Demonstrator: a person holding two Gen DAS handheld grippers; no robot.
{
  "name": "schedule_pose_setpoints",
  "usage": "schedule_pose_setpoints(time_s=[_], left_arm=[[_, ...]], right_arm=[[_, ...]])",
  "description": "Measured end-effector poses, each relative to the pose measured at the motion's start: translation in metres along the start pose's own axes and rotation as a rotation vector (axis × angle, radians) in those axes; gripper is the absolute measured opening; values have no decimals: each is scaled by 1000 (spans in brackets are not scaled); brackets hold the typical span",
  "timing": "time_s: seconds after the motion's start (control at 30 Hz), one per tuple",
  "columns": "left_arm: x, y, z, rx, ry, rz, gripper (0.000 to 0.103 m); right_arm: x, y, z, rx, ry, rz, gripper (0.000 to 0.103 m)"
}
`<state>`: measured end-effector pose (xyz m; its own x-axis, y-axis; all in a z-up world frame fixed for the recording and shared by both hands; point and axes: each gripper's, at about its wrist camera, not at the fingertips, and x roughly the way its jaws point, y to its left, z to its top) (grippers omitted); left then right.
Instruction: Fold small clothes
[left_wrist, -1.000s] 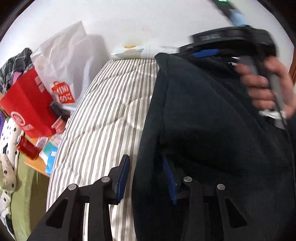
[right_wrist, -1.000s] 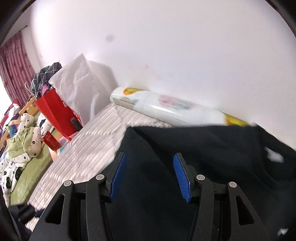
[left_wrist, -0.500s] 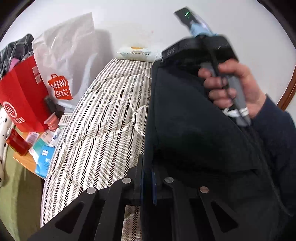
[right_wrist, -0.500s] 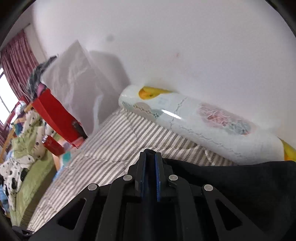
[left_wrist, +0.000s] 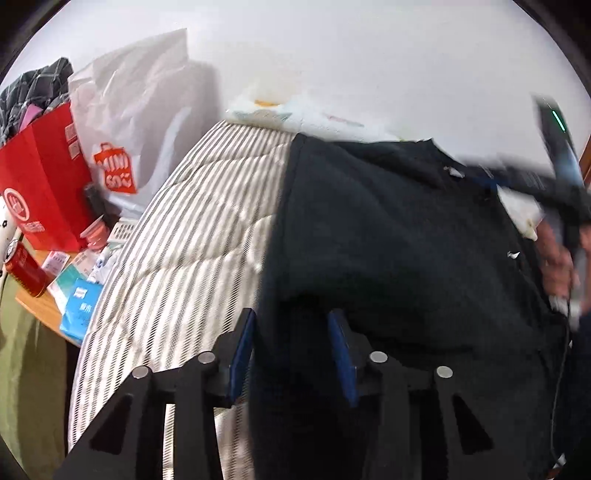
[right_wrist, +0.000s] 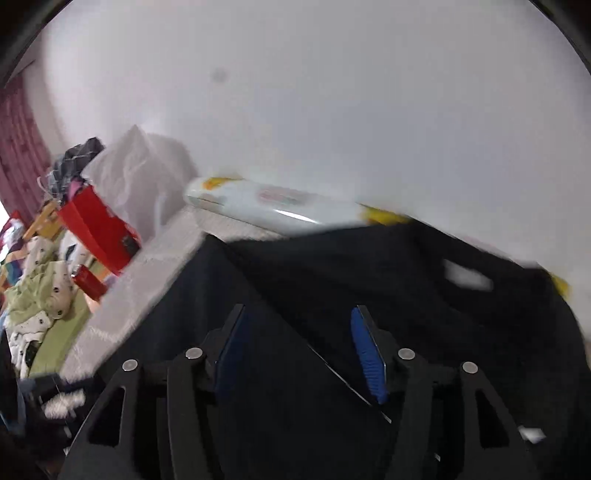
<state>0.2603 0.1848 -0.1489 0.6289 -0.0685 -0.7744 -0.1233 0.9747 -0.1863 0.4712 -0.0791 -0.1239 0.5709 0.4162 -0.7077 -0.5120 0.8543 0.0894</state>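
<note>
A black garment (left_wrist: 388, 240) lies spread over the right part of a striped mattress (left_wrist: 192, 240). My left gripper (left_wrist: 291, 343) straddles the garment's near left edge; its jaws are opening, and the cloth lies loose between the blue pads without being pinched. In the right wrist view my right gripper (right_wrist: 299, 347) hovers over the black garment (right_wrist: 369, 277), its jaws also opening with nothing clamped. The left wrist view shows the right gripper (left_wrist: 554, 192) blurred at the far right, held in a person's hand (left_wrist: 557, 258).
A red paper bag (left_wrist: 40, 177) and a white shopping bag (left_wrist: 147, 122) stand left of the mattress, with a red can (left_wrist: 24, 269) and small packets on a wooden table. A rolled plastic package (right_wrist: 273, 206) lies along the wall. Loose clothes (right_wrist: 40, 295) cover green bedding at left.
Both grippers were shut on the garment's edge half a second ago and have since let go. The right gripper swung away to the right; the cloth now lies flatter.
</note>
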Motion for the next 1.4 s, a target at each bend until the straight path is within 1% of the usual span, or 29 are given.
schedule_pose_setpoints(time_s=[0.03,0.07,0.13,0.2,0.27,0.33,0.4,0.47,0.53,0.57,0.6,0.63,0.67,0.7,0.77,0.8,0.83,0.9,0.97,1.0,1.03,1.1,1.17,1.23,1.27,1.33,1.4], left_arm=[[0,-4,3,7,-5,7,39],[1,-7,5,18,-11,15,40],[6,-10,10,24,-18,17,56],[13,-12,13,16,-15,21,57],[23,-13,15,16,-3,45,57],[33,-13,17,9,23,61,57],[39,-13,17,8,42,70,57],[41,-14,18,14,43,85,59],[42,-15,19,17,45,95,59],[42,-16,18,18,46,100,60],[42,-16,18,19,44,104,60],[43,-16,18,22,40,109,61],[43,-17,17,29,38,117,62],[43,-17,16,34,35,121,62],[43,-16,16,35,33,121,62],[43,-16,16,35,34,121,63],[43,-16,16,32,34,120,63],[43,-15,16,34,34,118,63],[43,-15,16,36,35,115,63],[43,-15,16,37,36,115,63],[43,-15,16,38,36,115,63],[43,-14,16,42,36,115,64],[43,-14,16,42,34,113,65],[43,-14,16,42,34,112,66],[43,-14,16,42,36,114,66],[41,-15,16,49,42,114,66],[38,-15,15,49,48,113,66]], right_arm=[[-14,-17,-13,21,-1,-33,59],[-30,-36,-30,46,4,-92,61],[-53,-64,-56,74,10,-182,61],[-73,-90,-87,100,24,-271,64],[-84,-112,-113,135,49,-323,68],[-89,-132,-134,185,71,-336,69],[-84,-148,-151,232,107,-320,69],[-78,-158,-159,259,129,-313,69],[-68,-158,-163,274,138,-278,68],[-65,-157,-163,269,135,-268,64],[-65,-155,-163,252,126,-258,49],[-67,-150,-162,226,123,-223,38],[-68,-146,-160,209,125,-207,18],[-71,-141,-158,183,118,-215,14],[-78,-133,-152,109,88,-237,12],[-83,-131,-148,94,69,-246,12],[-88,-135,-141,99,47,-260,11],[-94,-149,-129,134,25,-259,11],[-98,-163,-117,149,-3,-290,11],[-97,-167,-114,154,-4,-281,11],[-93,-173,-111,171,5,-260,11],[-82,-181,-114,185,47,-250,13],[-67,-184,-120,181,83,-269,15],[-60,-192,-127,210,110,-284,23],[-61,-194,-132,243,118,-283,31],[-71,-197,-139,285,97,-273,35],[-78,-191,-150,267,99,-302,40]])
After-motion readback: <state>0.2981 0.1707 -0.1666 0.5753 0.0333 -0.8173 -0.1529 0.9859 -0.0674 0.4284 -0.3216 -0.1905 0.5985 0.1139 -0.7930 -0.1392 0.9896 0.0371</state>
